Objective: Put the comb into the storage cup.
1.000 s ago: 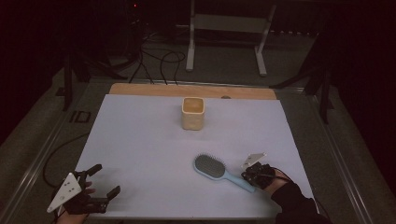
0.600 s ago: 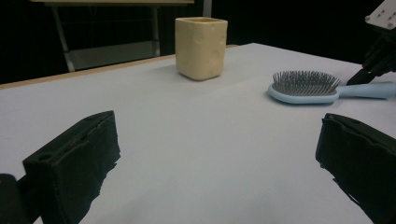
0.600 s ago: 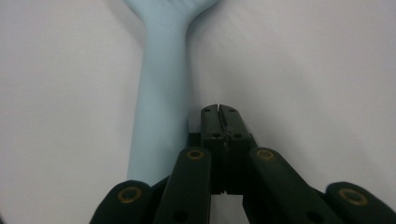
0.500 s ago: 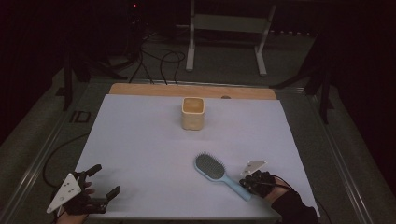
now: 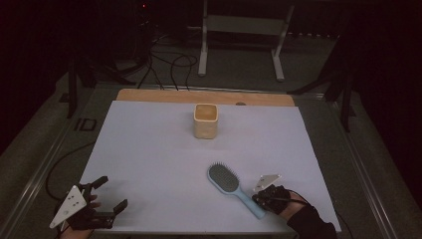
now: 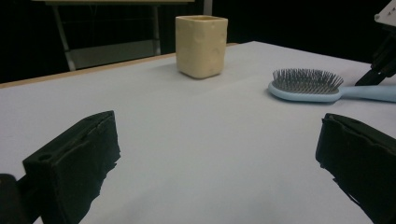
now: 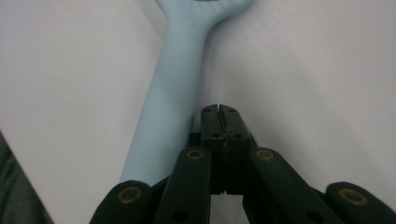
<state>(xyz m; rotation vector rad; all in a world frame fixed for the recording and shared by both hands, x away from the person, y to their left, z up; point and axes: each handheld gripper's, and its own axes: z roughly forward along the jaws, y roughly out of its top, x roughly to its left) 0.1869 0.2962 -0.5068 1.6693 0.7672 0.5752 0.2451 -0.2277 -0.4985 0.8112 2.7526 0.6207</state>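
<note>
Beige cup upright, interior unseen. Right gripper jaws closed, empty, beside hairbrush handle. Left gripper jaws wide apart, empty.

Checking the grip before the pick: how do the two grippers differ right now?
The left gripper has its jaws spread wide over bare table sheet, far from the hairbrush. The right gripper has its jaws closed together, beside the brush handle, not around it. Both sit low at the table's near edge.
</note>
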